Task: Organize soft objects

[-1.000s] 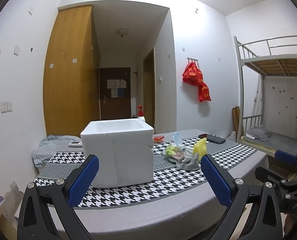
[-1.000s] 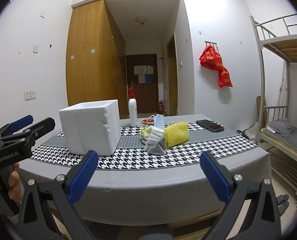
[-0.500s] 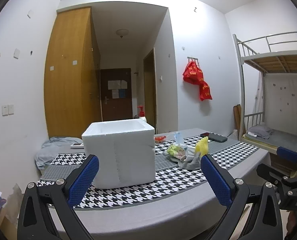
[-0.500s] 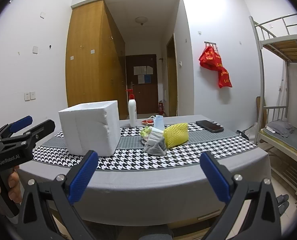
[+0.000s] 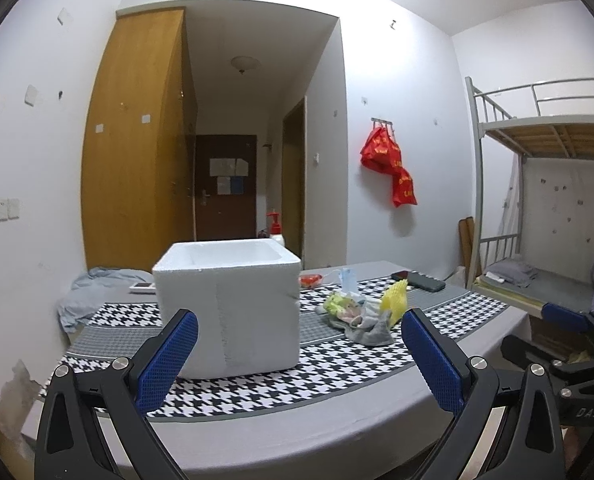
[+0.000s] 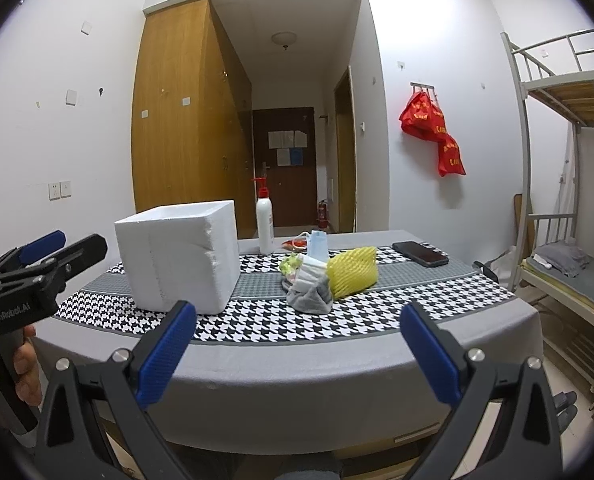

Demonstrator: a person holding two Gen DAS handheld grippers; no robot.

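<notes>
An open white foam box (image 5: pixel 228 304) (image 6: pixel 181 260) stands on the table's houndstooth runner (image 6: pixel 277 320). To its right lies a pile of soft things: a yellow foam net (image 6: pixel 353 272) (image 5: pixel 395 303), a grey sock (image 6: pixel 311 294) (image 5: pixel 371 330), white cloth and a greenish piece (image 5: pixel 335 303). My left gripper (image 5: pixel 297 360) is open and empty, before the table's near edge, facing the box. My right gripper (image 6: pixel 297 352) is open and empty too, off the front edge, facing the pile. The left gripper (image 6: pixel 37 264) also shows at the right wrist view's left edge.
A white pump bottle (image 6: pixel 265 220), a blue face mask (image 6: pixel 317 242), a red packet (image 5: pixel 311 280) and a black phone (image 6: pixel 421 254) sit behind the pile. A bunk bed (image 6: pixel 569 208) stands at the right. Crumpled blue cloth (image 5: pixel 93 292) lies left of the table.
The left wrist view has shifted a little, with the box and pile slightly nearer and higher in frame. The right gripper has barely moved. Both stay open.
</notes>
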